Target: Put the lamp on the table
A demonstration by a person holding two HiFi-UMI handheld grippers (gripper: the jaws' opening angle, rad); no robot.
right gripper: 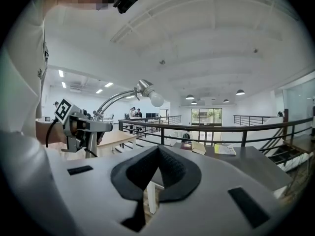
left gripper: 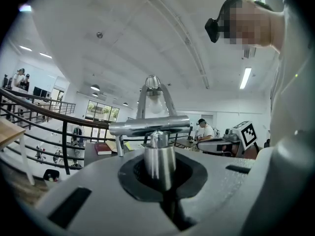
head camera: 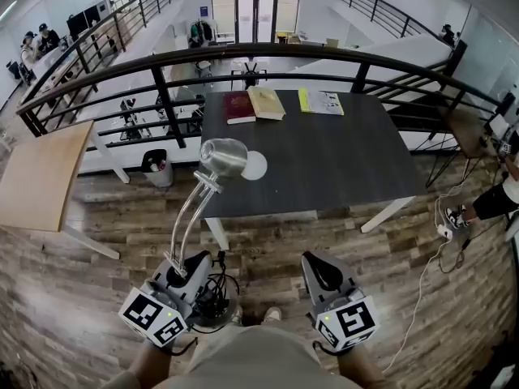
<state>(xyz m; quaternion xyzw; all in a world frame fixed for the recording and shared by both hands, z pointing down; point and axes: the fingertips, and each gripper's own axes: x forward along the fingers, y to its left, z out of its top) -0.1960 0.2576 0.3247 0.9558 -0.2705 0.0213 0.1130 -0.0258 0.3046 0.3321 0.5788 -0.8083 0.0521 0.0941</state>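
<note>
The lamp (head camera: 223, 157) is chrome, with a curved twin-rod arm, a bell-shaped head and a white bulb (head camera: 255, 165). My left gripper (head camera: 188, 267) is shut on its stem low down, and the arm rises toward the dark table (head camera: 340, 160). A dark round shape with a coiled cord (head camera: 212, 301) hangs under that gripper. In the left gripper view the chrome post (left gripper: 159, 161) stands clamped between the pads of the left gripper (left gripper: 160, 178). My right gripper (head camera: 319, 267) is beside it, shut and empty. The right gripper (right gripper: 157, 151) sees the lamp (right gripper: 147, 88) to its left.
Three books lie along the table's far edge: a red one (head camera: 238, 107), a tan one (head camera: 266, 102) and a yellow-green booklet (head camera: 321, 101). A black railing (head camera: 243, 55) runs behind. A wooden table (head camera: 40, 177) stands at the left, a bin (head camera: 156, 167) near it. A person's leg (head camera: 486, 203) and floor cables (head camera: 444, 232) are at the right.
</note>
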